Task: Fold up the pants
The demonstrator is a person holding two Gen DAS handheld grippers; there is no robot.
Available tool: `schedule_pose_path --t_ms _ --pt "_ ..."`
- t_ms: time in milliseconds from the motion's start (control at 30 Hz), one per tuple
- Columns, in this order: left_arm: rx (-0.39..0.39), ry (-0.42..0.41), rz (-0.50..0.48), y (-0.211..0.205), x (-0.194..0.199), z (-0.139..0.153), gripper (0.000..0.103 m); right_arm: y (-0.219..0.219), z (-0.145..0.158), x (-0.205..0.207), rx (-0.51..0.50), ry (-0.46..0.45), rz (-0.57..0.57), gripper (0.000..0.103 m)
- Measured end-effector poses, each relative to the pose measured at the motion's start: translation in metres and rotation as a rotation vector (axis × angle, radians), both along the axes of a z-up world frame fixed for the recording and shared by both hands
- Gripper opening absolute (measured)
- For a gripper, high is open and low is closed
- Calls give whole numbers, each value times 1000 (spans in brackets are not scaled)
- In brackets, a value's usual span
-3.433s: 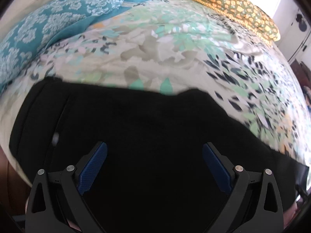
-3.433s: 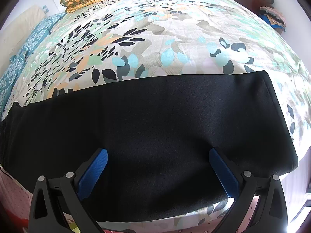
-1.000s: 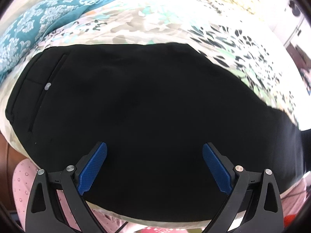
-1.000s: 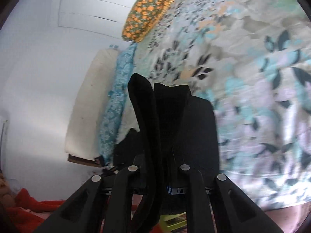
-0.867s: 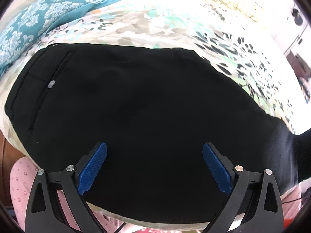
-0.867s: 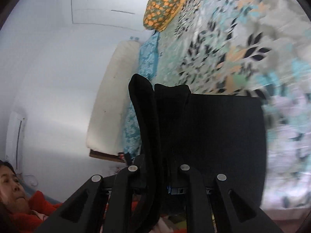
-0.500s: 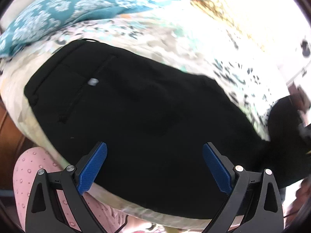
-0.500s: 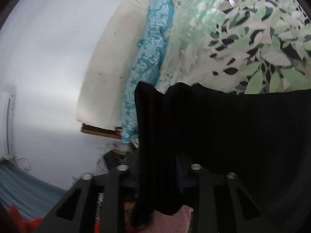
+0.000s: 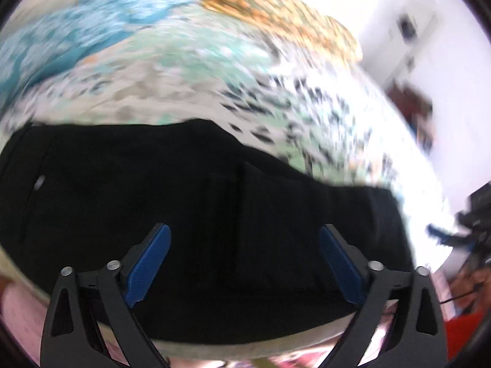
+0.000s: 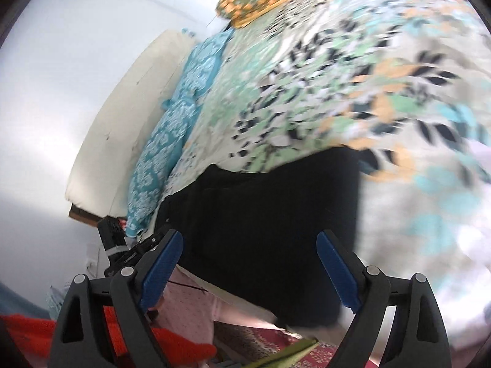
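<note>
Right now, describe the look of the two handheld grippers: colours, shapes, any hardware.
Both match. The left gripper and the right gripper each have two black plastic fingers built as open triangular frames, with round silver pins at the joints. Each finger carries a long blue pad with a fine textured face, angled inward. No cables, labels or sleeves show on them in their own views.

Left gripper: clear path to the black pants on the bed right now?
Probably yes. The left gripper hangs just above the pants, jaws closing, nothing between them; only bare fabric lies ahead on the bedspread.
</note>
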State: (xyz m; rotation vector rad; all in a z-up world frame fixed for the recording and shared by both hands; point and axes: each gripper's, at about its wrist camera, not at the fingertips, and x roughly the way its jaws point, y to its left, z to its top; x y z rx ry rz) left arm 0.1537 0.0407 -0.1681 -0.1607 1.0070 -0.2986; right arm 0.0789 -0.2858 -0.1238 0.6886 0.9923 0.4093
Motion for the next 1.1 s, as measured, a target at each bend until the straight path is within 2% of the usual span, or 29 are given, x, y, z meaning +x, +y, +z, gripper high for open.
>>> schedule_pose_path --t_ms 33,100,167,200,233,267,300,367,467,567,633,700,733,767,800,833,900,1033,1100 --pt "14 13 -14 -4 3 -4 74 -5 -1 -11 0 -3 -19 89" --pt "32 70 -36 -12 13 -17 63 -21 -2 -24 11 -8 -56 89" --pt "30 87 -41 -14 13 -25 54 -24 -8 -32 30 -7 -92 89" --pt "30 100 -52 -16 15 -29 39 -25 -11 -33 37 -3 -103 89" --pt "39 108 -55 -17 16 -31 15 -29 -12 -34 38 1 -107 89" --pt "46 119 -57 -18 17 -33 7 -27 -13 -31 30 3 -106 89" --pt "35 124 -56 -17 18 -33 6 -27 -11 -30 15 1 -97 89" --pt "27 80 -54 -13 7 -20 4 -20 -3 -23 -43 -21 -64 89" --pt "32 45 -33 -1 -4 -6 4 -6 8 -21 -116 -76 0 89" --pt "61 88 16 12 -1 -22 5 16 5 -9 -131 -90 73 89" --pt "58 128 25 13 2 -35 9 30 -6 -2 -117 -74 122 89" --pt "77 131 24 8 3 -38 14 44 -33 8 -108 10 167 89" --pt "79 128 22 7 4 -37 24 46 -53 13 -138 87 160 89" --pt "67 127 23 7 4 -35 30 46 -64 14 -138 121 155 89" --pt "54 123 32 9 4 -33 43 43 -65 13 -126 96 141 89" --pt "53 114 51 12 3 -30 63 42 -62 14 -122 88 135 89" --pt "81 57 134 22 -2 -16 81 41 -58 15 -131 92 143 89" --pt "34 -6 209 35 -7 4 82 43 -44 10 -183 68 141 89" --pt "16 -46 210 33 -6 16 83 45 -24 8 -203 4 140 89"
